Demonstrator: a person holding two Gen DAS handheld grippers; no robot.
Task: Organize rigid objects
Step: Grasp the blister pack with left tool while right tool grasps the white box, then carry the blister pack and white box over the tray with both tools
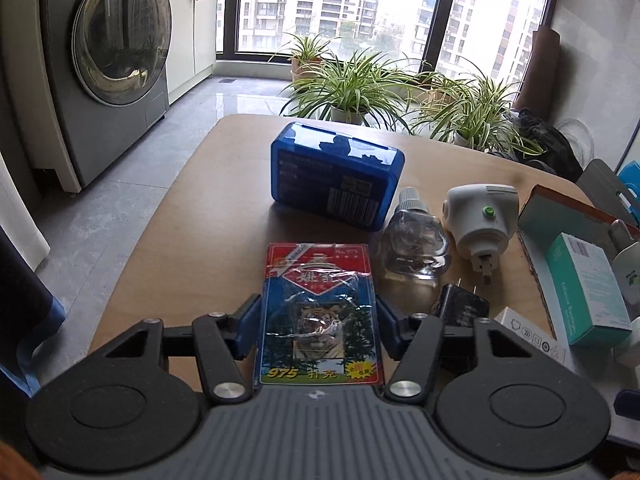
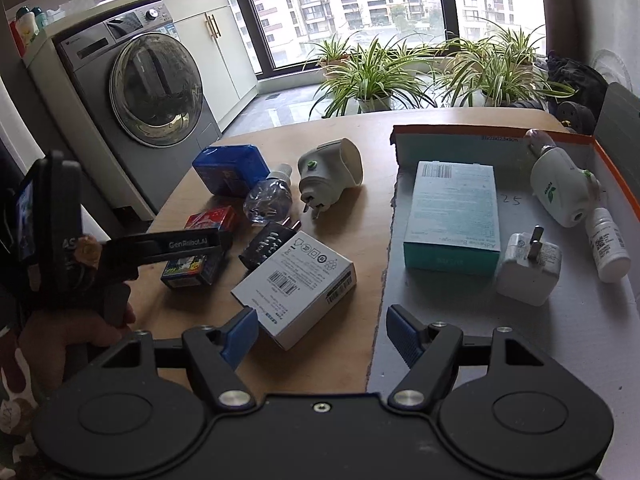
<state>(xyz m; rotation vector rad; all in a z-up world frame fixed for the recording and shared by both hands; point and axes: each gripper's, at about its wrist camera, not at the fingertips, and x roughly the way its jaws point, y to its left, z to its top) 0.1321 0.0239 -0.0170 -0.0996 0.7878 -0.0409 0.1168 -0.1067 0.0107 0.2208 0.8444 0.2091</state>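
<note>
Each black tool (image 2: 318, 334) has blue ribbed pads (image 2: 403, 334), silver screws and round hubs.

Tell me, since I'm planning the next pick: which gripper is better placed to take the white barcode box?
Right. The right gripper is open with the white barcode box just ahead of its fingers, while the left gripper is closed on the playing-card pack.

Blue, red, teal on a tan table (image 1: 192, 208)
Card pack (image 1: 318, 312): red top, blue tiger picture, lower centre; blue case (image 1: 336, 174) above; teal box (image 1: 586, 288) right.
</note>
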